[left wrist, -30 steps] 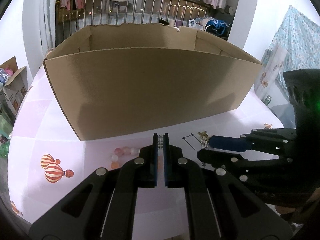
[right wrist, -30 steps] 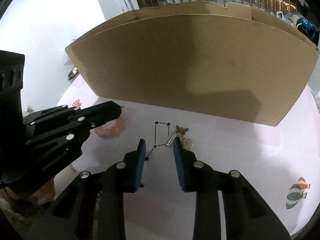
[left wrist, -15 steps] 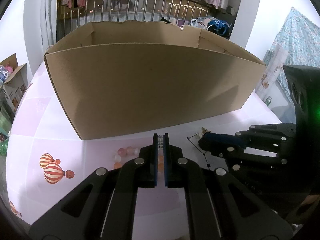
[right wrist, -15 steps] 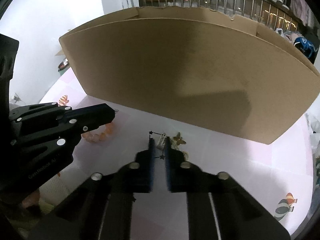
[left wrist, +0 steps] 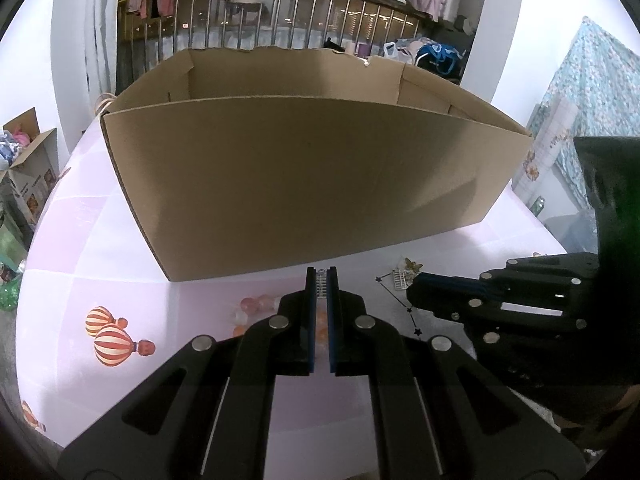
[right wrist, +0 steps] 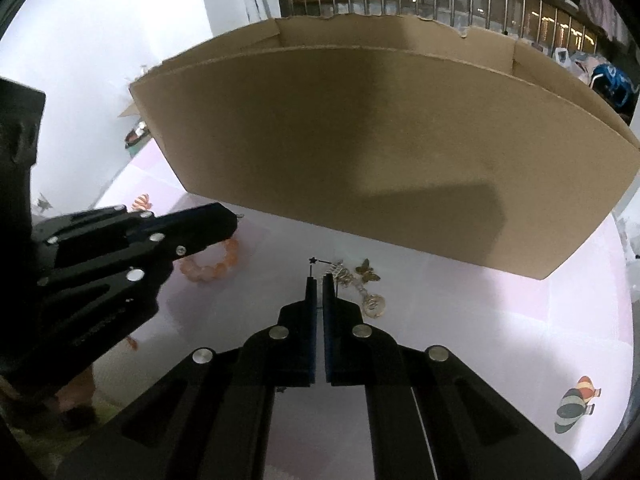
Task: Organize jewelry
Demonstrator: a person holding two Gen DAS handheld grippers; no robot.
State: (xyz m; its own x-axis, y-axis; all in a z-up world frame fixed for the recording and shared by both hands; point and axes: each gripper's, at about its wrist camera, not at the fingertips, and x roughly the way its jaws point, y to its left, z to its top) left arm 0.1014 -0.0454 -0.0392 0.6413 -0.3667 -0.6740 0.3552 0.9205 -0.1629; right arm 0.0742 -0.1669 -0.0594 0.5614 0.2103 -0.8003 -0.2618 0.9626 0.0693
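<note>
The right tool point(right wrist: 319, 280) is pressed together on the thin star chain point(right wrist: 313, 261), which lies on the table point(right wrist: 460, 320) at its tips; the cardboard box point(right wrist: 380, 152) stands just ahead. The left tool point(left wrist: 321, 276) pinches a small clear piece.

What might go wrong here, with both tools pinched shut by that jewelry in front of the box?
1. The right tool seems to pinch only the thin black star chain; it may slip out, or snag the gold butterfly piece beside it.
2. The left tool holds a small sparkly strip at its very tips; it may drop before clearing the cardboard box.
</note>
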